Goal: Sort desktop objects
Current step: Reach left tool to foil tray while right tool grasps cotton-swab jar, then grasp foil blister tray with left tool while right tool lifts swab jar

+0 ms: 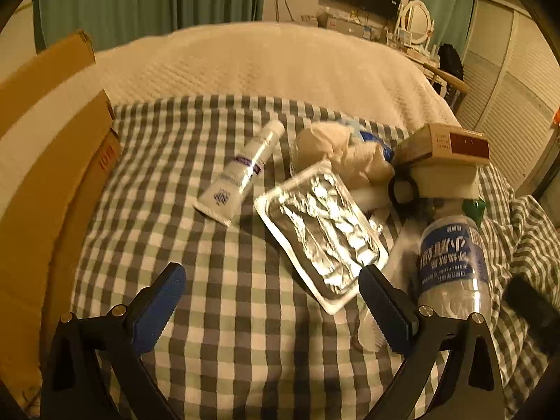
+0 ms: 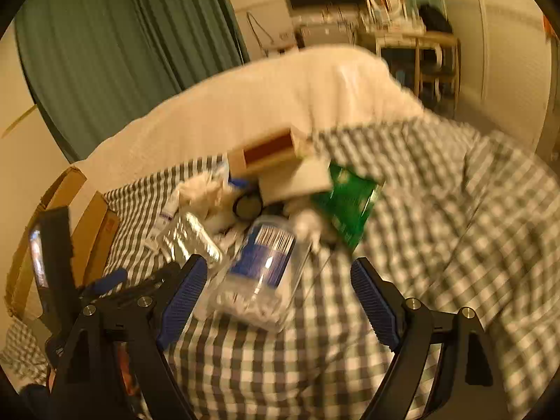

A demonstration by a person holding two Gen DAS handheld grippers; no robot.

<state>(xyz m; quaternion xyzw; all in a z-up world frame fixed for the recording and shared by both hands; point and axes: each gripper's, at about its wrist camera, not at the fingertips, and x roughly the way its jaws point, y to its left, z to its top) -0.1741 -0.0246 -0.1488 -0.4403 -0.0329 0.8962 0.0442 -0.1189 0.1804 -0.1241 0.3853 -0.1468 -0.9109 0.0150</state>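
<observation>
On the checked cloth, left gripper and right gripper both hover wide open, empty.

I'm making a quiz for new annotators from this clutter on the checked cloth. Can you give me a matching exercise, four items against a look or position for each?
Column one:
1. tube
2. foil tray
3. clear jar
4. cardboard box

Column two:
a. blue label, lying on its side
b. crinkled silver, flat in the middle
c. brown, at the left edge of the cloth
d. white with a cap, lying apart to the left of the pile

Pairs: 1-d, 2-b, 3-a, 4-c
</observation>
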